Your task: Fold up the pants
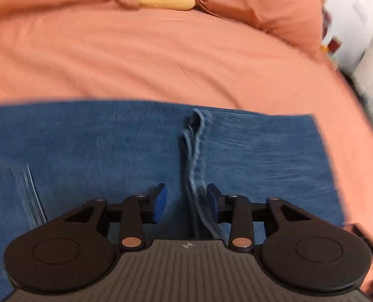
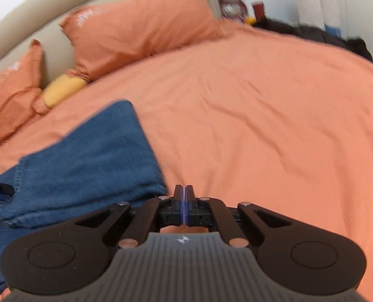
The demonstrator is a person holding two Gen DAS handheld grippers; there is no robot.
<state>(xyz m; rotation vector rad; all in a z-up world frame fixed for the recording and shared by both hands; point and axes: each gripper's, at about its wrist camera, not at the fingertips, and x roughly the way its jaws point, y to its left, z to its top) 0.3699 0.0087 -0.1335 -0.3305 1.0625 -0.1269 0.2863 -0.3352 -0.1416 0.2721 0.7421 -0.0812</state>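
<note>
The blue denim pants [image 1: 136,156] lie flat on the salmon-orange bed cover [image 1: 161,63], near the edge closest to the person, well apart from the orange pillows [image 2: 141,30] and the yellow cushion [image 2: 63,88] at the headboard end.

Fold status: the pants appear already doubled. In the right wrist view one denim layer rests on another, its stitched hem showing at the left. In the left wrist view the cloth forms a rectangular panel with a straight far edge and a squared right corner. A frayed, bunched strip of denim runs from the panel's middle toward the camera.

Left gripper [image 1: 186,206]: jaws spread, blue pads apart. The bunched strip passes between them, close to the right-hand pad; no pinch is visible. It hangs just above the denim.

Right gripper [image 2: 184,206]: jaws pressed together with nothing between them. It is positioned over bare bed cover, just beside the right edge of the pants.

Remaining work, as judged: probably a further fold to compact the bundle, plus smoothing the bunched strip. Whether the legs are exactly aligned cannot be told.
</note>
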